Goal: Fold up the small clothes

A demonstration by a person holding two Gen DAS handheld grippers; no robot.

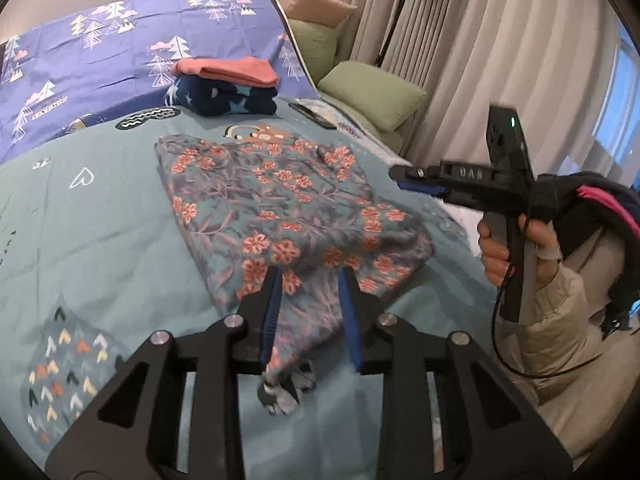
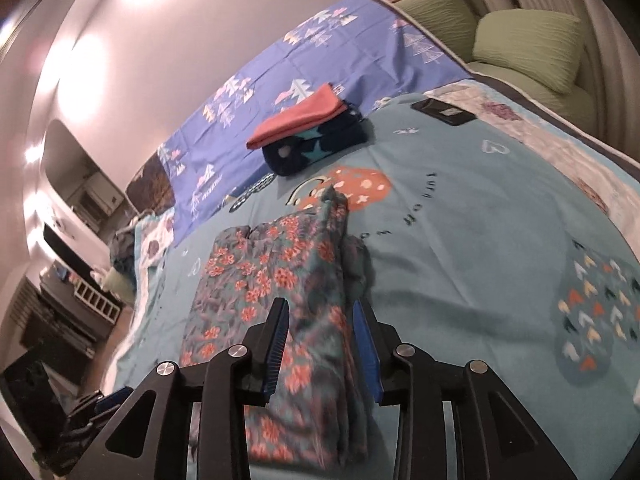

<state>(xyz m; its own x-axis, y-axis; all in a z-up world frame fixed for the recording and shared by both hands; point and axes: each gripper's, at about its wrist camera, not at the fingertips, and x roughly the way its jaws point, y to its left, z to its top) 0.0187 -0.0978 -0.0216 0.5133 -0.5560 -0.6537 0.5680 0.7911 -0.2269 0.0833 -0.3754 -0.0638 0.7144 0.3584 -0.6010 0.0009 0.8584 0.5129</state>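
i am holding my left tongs parted over the near end of the floral garment, with nothing clamped between the blue pads. a narrow strip of the cloth is trailing toward me under them and ending in a small bunched knot of fabric. my right tongs are also standing apart and gripping nothing, hovering over the garment's near right edge; in the left wrist view they are hanging in the air to the right of the garment, well clear of it.

the floral garment is lying partly folded on the teal bedspread, roughly in the middle of the bed. i am judging it to be light, thin and limp: it is draping flat, wrinkling at the edges and showing a thicker doubled ridge along its right side in the right wrist view. it looks likely to sag and slide out of shape if i am lifting it by one point only, so i am thinking of pinching two corners of the near edge, through all the layers, one corner per tongs, and keeping the cloth taut between them.

beyond the garment, a folded pile is sitting near the purple blanket, coral piece on top of navy starred one. to the right of that, a dark phone is lying on the bedspread, and green pillows are lying further right.
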